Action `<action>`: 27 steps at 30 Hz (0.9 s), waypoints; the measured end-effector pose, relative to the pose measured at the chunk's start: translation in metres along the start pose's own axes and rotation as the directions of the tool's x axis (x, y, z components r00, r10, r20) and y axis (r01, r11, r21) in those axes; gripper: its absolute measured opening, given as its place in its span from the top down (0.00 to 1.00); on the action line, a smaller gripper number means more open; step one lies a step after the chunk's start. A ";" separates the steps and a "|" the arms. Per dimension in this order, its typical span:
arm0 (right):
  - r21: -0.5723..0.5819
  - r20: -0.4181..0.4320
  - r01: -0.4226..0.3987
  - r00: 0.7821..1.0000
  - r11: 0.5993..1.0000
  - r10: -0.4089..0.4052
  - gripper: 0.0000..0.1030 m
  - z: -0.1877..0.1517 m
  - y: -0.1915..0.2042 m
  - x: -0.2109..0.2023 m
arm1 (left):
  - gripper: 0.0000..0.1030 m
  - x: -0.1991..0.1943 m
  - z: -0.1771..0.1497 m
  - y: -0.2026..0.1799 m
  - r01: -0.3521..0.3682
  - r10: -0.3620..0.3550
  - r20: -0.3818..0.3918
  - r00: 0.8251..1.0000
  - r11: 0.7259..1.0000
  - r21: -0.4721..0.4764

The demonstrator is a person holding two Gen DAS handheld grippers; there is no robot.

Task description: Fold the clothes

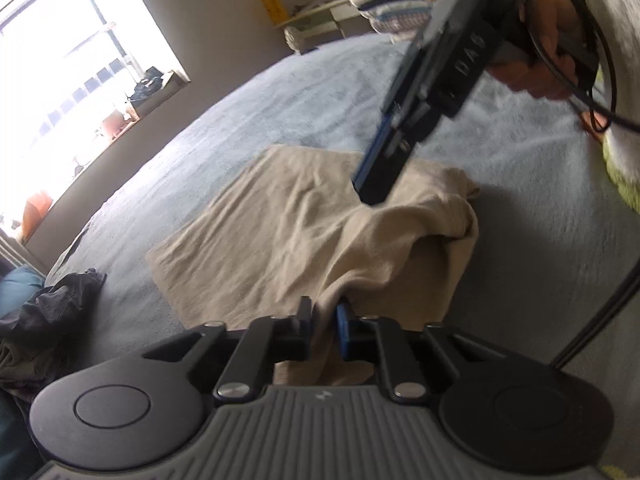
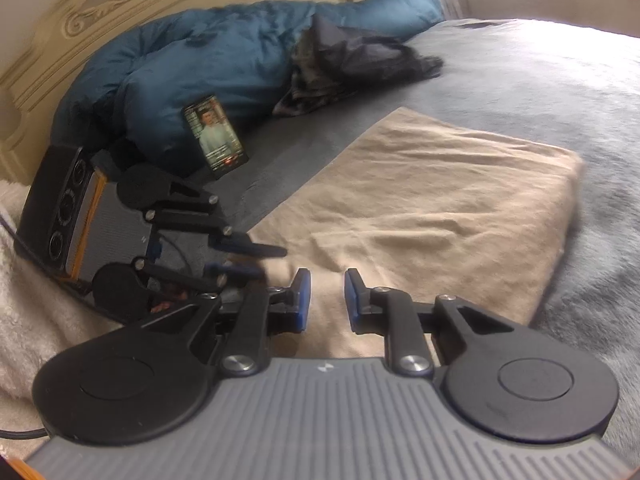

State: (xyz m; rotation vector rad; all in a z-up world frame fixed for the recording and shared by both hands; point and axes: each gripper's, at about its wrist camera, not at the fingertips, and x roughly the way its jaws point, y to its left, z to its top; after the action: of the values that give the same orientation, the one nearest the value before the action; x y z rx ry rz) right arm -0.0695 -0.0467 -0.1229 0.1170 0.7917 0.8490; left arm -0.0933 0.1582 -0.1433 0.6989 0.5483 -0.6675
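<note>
I am in the middle of a fold: the beige garment lies mostly flat on the grey-blue bed, and its near edge is lifted into a ridge that runs down into my left tongs. Those tongs are nearly shut with the cloth pinched between the pads, so I read that as a grip on the near corner.

My right tongs hang low over the same garment with a clear gap between the pads, and no cloth rises into that gap. I take them as open and holding nothing (the left wrist view shows them only edge-on, so it adds little).

The next move, as I judge it, calls for the right tongs to pinch the edge beside the left grip, so both corners travel together. Then I would carry the edge across toward the far side and lay it square.

A dark heap of clothes waits near the blue duvet.
</note>
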 end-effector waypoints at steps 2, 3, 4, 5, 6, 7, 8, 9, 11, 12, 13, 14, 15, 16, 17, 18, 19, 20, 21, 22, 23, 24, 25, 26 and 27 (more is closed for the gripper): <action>-0.029 -0.035 -0.036 0.999 0.999 0.035 0.76 0.002 0.001 0.007 | 0.91 -0.001 0.000 0.001 0.000 0.000 0.008 1.000 1.000 -0.013; -0.050 -0.053 -0.042 0.998 0.998 0.040 0.75 0.003 0.003 0.011 | 0.91 -0.002 0.000 0.002 0.000 0.000 0.011 1.000 1.000 -0.015; -0.075 -0.070 -0.048 0.997 0.996 0.042 0.74 0.003 0.005 0.014 | 0.92 -0.002 0.000 0.002 0.000 0.001 0.014 1.000 1.000 -0.015; -0.102 -0.087 -0.051 0.995 0.993 0.043 0.73 0.003 0.007 0.017 | 0.92 -0.003 0.001 0.002 0.000 0.001 0.018 1.000 1.000 -0.018; -0.131 -0.099 -0.049 0.994 0.990 0.036 0.71 0.003 0.010 0.020 | 0.92 -0.004 0.001 0.003 0.000 0.001 0.022 1.000 1.000 -0.023; -0.160 -0.111 -0.047 0.993 0.986 0.030 0.70 0.003 0.013 0.022 | 0.92 -0.005 0.002 0.004 0.000 0.000 0.028 1.000 1.000 -0.028; -0.194 -0.122 -0.045 0.992 0.980 0.021 0.70 0.003 0.016 0.024 | 0.93 -0.005 0.002 0.005 0.001 0.001 0.033 0.999 0.999 -0.033; -0.225 -0.124 -0.034 0.992 0.974 0.006 0.70 0.003 0.019 0.026 | 0.93 -0.006 0.002 0.006 0.001 0.001 0.039 0.999 0.999 -0.039; -0.281 -0.131 -0.011 0.991 0.960 -0.027 0.70 0.003 0.026 0.029 | 0.93 -0.008 0.004 0.008 0.005 -0.002 0.048 0.999 0.999 -0.052; -0.307 -0.135 0.001 0.990 0.952 -0.045 0.70 0.003 0.029 0.031 | 0.93 -0.009 0.003 0.009 0.006 -0.004 0.050 0.999 0.998 -0.057; -0.332 -0.139 0.013 0.988 0.943 -0.063 0.71 0.002 0.032 0.033 | 0.93 -0.010 0.002 0.009 0.009 -0.006 0.051 0.999 0.998 -0.061; -0.363 -0.136 0.038 0.986 0.931 -0.093 0.74 0.001 0.037 0.035 | 0.93 -0.010 0.001 0.009 0.014 -0.011 0.051 0.999 0.998 -0.065; -0.394 -0.131 0.063 0.984 0.917 -0.124 0.80 0.000 0.041 0.036 | 0.93 -0.011 0.001 0.009 0.019 -0.015 0.052 0.999 0.997 -0.069; -0.428 -0.115 0.098 0.980 0.898 -0.162 0.83 -0.002 0.046 0.037 | 0.93 -0.011 -0.001 0.010 0.028 -0.024 0.050 0.998 0.997 -0.074; -0.459 -0.099 0.126 0.977 0.879 -0.191 0.86 -0.005 0.052 0.037 | 0.92 -0.012 -0.002 0.012 0.038 -0.034 0.047 0.998 0.996 -0.082; -0.490 -0.082 0.153 0.972 0.858 -0.220 0.88 -0.008 0.057 0.037 | 0.87 -0.012 -0.002 0.014 0.047 -0.043 0.044 0.998 0.995 -0.091; -0.519 -0.064 0.180 0.967 0.836 -0.248 0.88 -0.011 0.063 0.037 | 0.85 -0.012 -0.002 0.016 0.061 -0.057 0.042 0.998 0.993 -0.104; -0.558 -0.044 0.208 0.959 0.803 -0.279 0.89 -0.015 0.069 0.038 | 0.79 -0.013 -0.001 0.019 0.076 -0.071 0.043 0.997 0.990 -0.120; -0.594 -0.030 0.228 0.952 0.771 -0.305 0.89 -0.020 0.074 0.040 | 0.75 -0.014 0.000 0.021 0.086 -0.079 0.051 0.996 0.987 -0.136; -0.629 -0.016 0.246 0.944 0.737 -0.329 0.89 -0.024 0.079 0.042 | 0.72 -0.013 0.002 0.021 0.092 -0.084 0.059 0.995 0.986 -0.141; -0.662 0.000 0.263 0.936 0.701 -0.352 0.89 -0.028 0.084 0.043 | 0.61 -0.012 0.004 0.021 0.096 -0.087 0.064 0.994 0.986 -0.140; -0.694 0.016 0.280 0.927 0.664 -0.374 0.89 -0.033 0.089 0.045 | 0.53 -0.010 0.006 0.020 0.100 -0.091 0.070 0.993 0.985 -0.139; -0.720 0.033 0.294 0.920 0.629 -0.391 0.89 -0.035 0.093 0.047 | 0.52 -0.008 0.008 0.020 0.104 -0.094 0.076 0.993 0.985 -0.138; -0.741 0.046 0.302 0.914 0.599 -0.404 0.89 -0.038 0.095 0.049 | 0.52 -0.004 0.009 0.017 0.102 -0.093 0.072 0.993 0.987 -0.125; -0.762 0.059 0.310 0.908 0.569 -0.416 0.89 -0.041 0.098 0.050 | 0.53 0.003 0.011 0.013 0.096 -0.090 0.060 0.994 0.990 -0.104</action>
State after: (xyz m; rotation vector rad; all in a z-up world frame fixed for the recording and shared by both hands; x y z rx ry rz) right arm -0.1383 0.0463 -0.1424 -0.8541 0.4852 0.7282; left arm -0.0798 0.1570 -0.1329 0.5561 0.5637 -0.7371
